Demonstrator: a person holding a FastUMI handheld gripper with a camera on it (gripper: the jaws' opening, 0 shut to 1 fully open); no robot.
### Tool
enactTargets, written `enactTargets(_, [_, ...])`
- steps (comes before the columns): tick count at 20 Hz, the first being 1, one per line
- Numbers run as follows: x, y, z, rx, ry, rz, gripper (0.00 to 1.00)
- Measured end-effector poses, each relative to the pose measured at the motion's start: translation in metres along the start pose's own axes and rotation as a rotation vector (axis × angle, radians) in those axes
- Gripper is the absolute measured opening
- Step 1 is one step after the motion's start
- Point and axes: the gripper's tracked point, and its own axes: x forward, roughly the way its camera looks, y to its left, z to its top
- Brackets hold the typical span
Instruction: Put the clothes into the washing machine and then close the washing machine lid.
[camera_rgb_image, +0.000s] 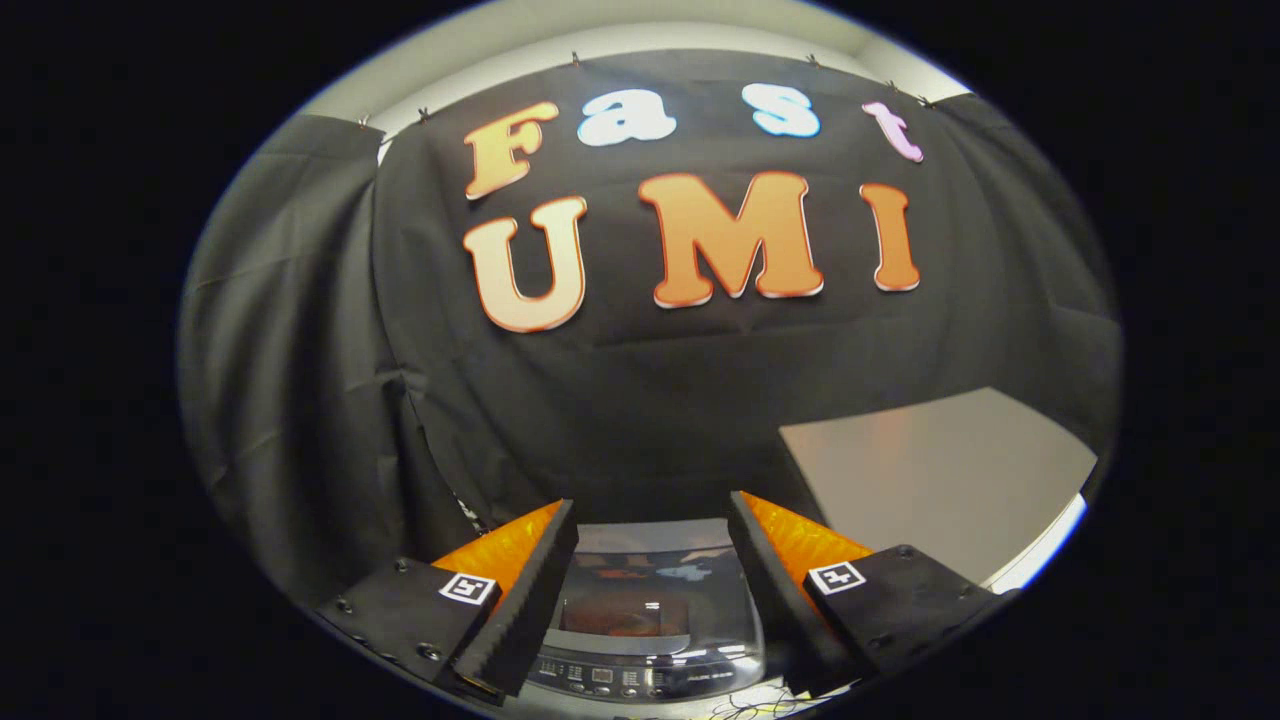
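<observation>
Gripper view places your tongs (652, 560) spread wide and empty, hovering above a small grey top-loading washing machine (650, 640) that sits between and just below the fingers. Its glossy transparent lid (645, 600) appears shut, with reflections across it; the control panel (600, 680) lies at its near edge. No clothes can be confirmed through the glare. Judged: the lid is stiff, smooth and likely slippery, so press flat on it or hook its front lip. A grey desk (930, 480) stands beyond the right finger.
</observation>
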Motion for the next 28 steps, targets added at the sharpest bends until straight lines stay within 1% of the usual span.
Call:
enactTargets(1, [-0.018,-0.010,0.010,-0.009,-0.016,0.002,0.98])
enactTargets(2, [-0.038,-0.023,0.009,-0.022,-0.039,0.008,0.98])
enactTargets(6, [-0.111,-0.076,0.040,-0.098,-0.106,-0.008,0.98])
enactTargets(10, [-0.162,-0.115,0.061,-0.098,-0.140,-0.015,0.98])
enactTargets(13, [-0.192,-0.136,0.064,-0.130,-0.153,-0.038,0.98])
enactTargets(18, [-0.222,-0.159,0.071,-0.138,-0.189,-0.065,0.98])
enactTargets(22, [-0.239,-0.184,0.077,-0.138,-0.201,-0.110,0.98])
enactTargets(25, [-0.245,-0.197,0.080,-0.112,-0.206,-0.117,0.98])
enactTargets(28, [-0.251,-0.208,0.083,-0.122,-0.216,-0.139,0.99])
